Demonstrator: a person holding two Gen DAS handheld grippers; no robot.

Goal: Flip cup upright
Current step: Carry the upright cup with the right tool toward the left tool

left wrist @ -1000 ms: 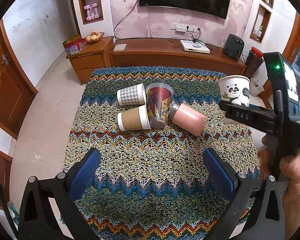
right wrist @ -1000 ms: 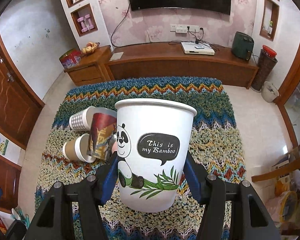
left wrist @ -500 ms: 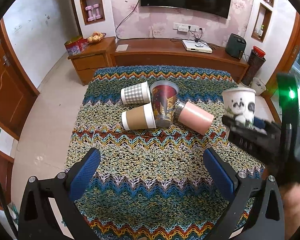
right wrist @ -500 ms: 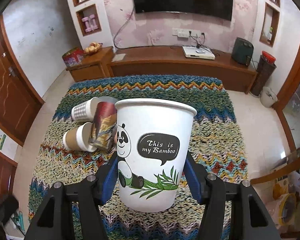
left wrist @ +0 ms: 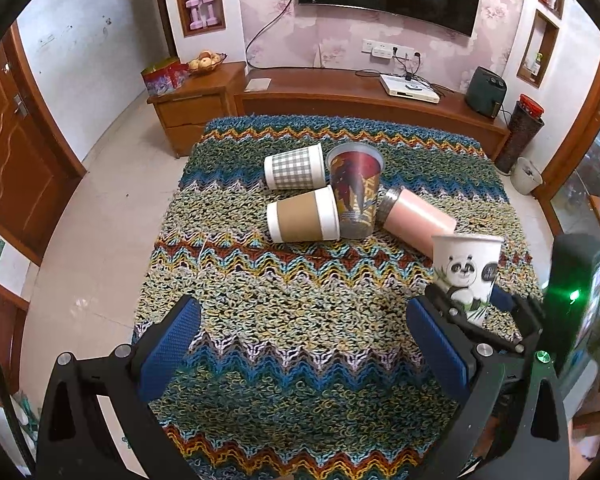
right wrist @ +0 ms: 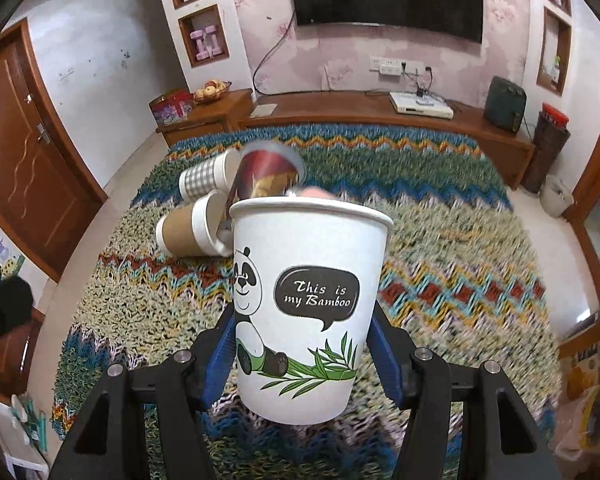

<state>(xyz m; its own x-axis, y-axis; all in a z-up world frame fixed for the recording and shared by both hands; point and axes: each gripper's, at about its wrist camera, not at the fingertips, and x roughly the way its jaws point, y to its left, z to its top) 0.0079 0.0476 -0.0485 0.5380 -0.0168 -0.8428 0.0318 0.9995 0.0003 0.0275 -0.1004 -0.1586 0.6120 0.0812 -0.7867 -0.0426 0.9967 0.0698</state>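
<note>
My right gripper [right wrist: 304, 352] is shut on a white panda paper cup [right wrist: 308, 304] and holds it upright, low over the zigzag knitted cloth [right wrist: 440, 264]. In the left wrist view the same panda cup [left wrist: 466, 272] is at the right side of the table, with the right gripper [left wrist: 474, 312] around its base. My left gripper [left wrist: 300, 344] is open and empty above the cloth's near part. A checked cup [left wrist: 294, 166], a brown-sleeved cup [left wrist: 302, 216] and a pink cup [left wrist: 418, 220] lie on their sides. A red printed cup [left wrist: 356, 192] stands upright among them.
The cloth-covered table [left wrist: 300, 420] stands on a tiled floor. A wooden TV cabinet [left wrist: 360, 96] runs along the back wall. A small bin [left wrist: 526, 176] sits at the far right, and a wooden door [left wrist: 16, 168] is at the left.
My right gripper has carried the panda cup down and toward me, from the table's far right edge to low over the cloth. The left gripper has stayed open and still.
</note>
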